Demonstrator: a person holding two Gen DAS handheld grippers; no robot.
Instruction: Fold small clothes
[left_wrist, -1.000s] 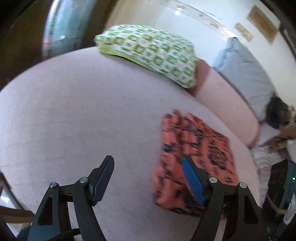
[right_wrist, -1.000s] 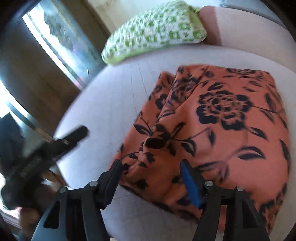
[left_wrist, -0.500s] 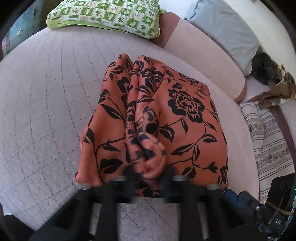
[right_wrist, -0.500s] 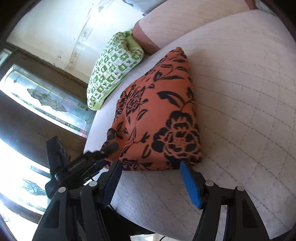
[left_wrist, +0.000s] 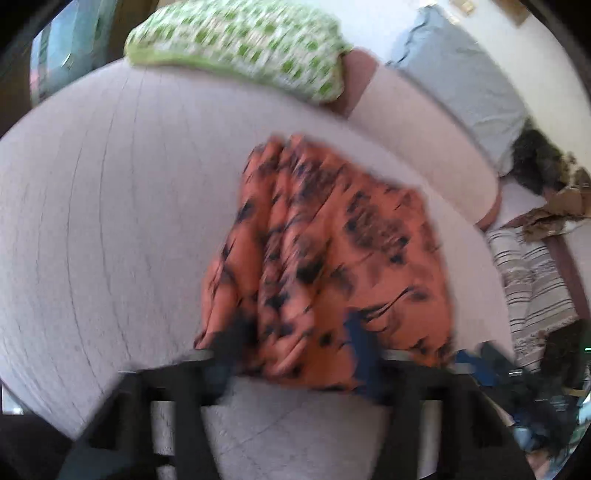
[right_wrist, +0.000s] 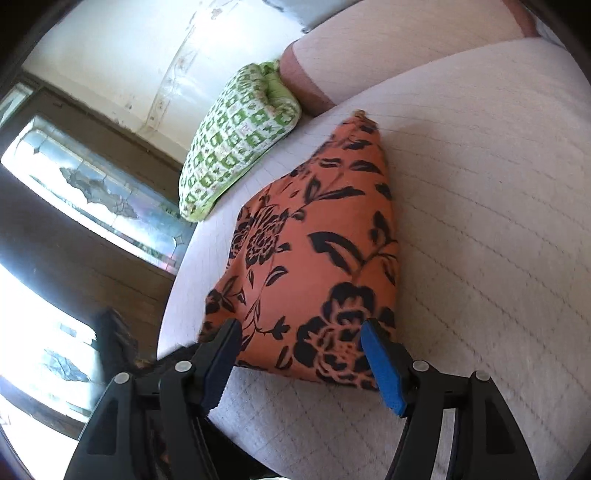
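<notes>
The bed (right_wrist: 498, 192) carries everything here, and its near edge is your first risk: the orange cloth (right_wrist: 314, 266) lies close to that edge, near the left corner, and a pull toward you can drag it off the mattress. The green pillow (right_wrist: 236, 144) sits well apart at the far side, so it does not disturb you.

The cloth is already folded into a thick packet, but its left side is bunched in loose ridges (left_wrist: 266, 236). If you lift only one layer there, the fold opens and you must start again.

Your right gripper (right_wrist: 299, 354) stands wide open, with the near edge of the cloth between its fingers; nothing is pinched. If you close it here, you take the whole thick edge and not one layer, and the packet can slide on the smooth cover.

Your left gripper (left_wrist: 291, 350) is blurred. Its fingers seem to stand apart at the near edge of the cloth, with some fabric between them, but I cannot tell if they hold it. The blur suggests a fast motion; a fast motion with a half grip can throw the cloth crooked.
</notes>
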